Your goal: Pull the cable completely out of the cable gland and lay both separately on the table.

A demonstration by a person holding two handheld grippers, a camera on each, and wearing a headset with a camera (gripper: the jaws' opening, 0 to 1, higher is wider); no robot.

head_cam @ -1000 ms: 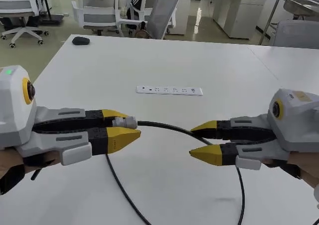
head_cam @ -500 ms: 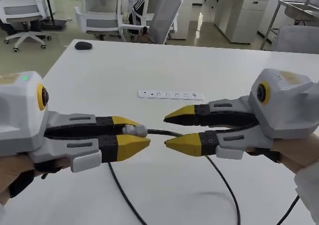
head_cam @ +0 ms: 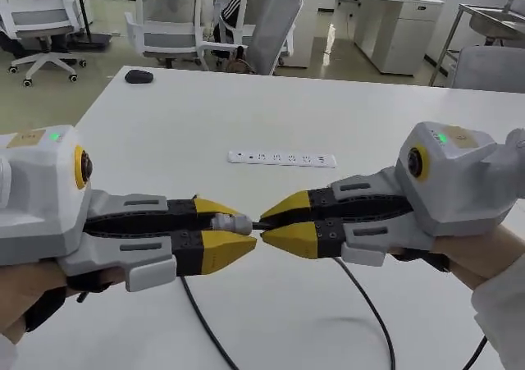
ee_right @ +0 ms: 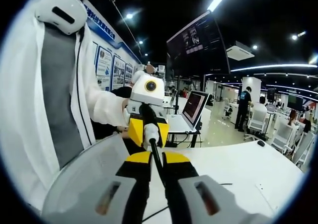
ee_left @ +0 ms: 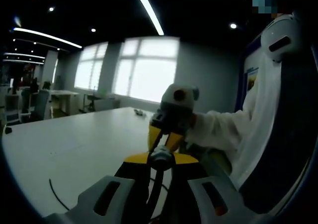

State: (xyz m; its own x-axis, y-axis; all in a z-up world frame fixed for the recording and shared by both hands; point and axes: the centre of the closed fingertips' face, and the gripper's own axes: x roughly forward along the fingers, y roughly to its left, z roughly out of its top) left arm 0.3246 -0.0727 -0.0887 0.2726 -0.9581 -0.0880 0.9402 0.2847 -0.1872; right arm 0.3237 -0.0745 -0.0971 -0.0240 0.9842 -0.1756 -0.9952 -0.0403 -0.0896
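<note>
When looking from the head view, find the left gripper (head_cam: 238,235) squeezing the cable gland (head_cam: 228,221) above the table (head_cam: 246,107), nose to nose with the right gripper (head_cam: 271,222), narrow around the cable (head_cam: 365,300); cannot tell if pinching. From left gripper view, see cable gland at the tips. From right gripper view, see cable running straight ahead into it.

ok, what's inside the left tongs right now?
The grey cable gland, clamped in the left tongs, nose poking past the yellow tips. The black cable leaves it and runs straight into the right tongs. The gland's rear end is covered by the jaws.
</note>
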